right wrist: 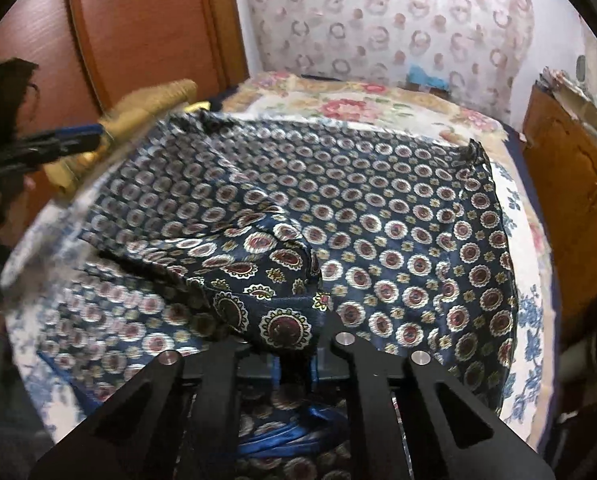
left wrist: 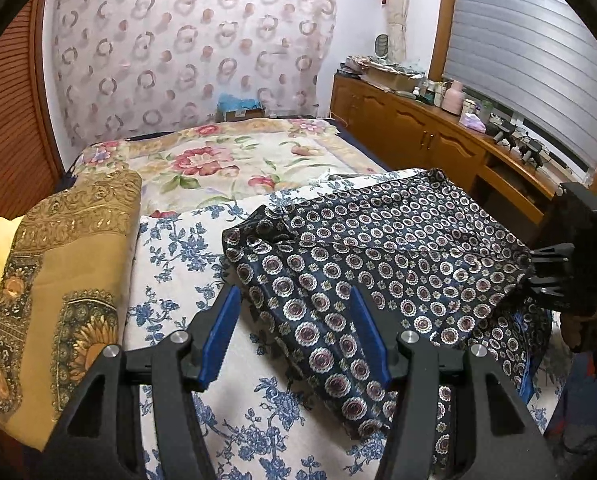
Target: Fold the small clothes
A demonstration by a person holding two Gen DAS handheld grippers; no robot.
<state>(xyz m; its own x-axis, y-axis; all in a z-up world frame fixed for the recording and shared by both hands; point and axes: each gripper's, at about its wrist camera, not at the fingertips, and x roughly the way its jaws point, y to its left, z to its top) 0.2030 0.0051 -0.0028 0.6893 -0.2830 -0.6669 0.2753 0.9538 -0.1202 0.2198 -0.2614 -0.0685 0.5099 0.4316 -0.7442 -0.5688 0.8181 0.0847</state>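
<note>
The dark patterned cloth (left wrist: 378, 264) lies on the bed at two o'clock from the left gripper (left wrist: 294, 344), fingers apart and empty. The right gripper (right wrist: 294, 364) pinches its near edge.

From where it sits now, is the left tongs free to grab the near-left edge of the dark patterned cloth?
Probably yes. The left tongs stand open right over the dark patterned cloth, nothing lying between. The right tongs pinch another corner, clear of that edge.
</note>
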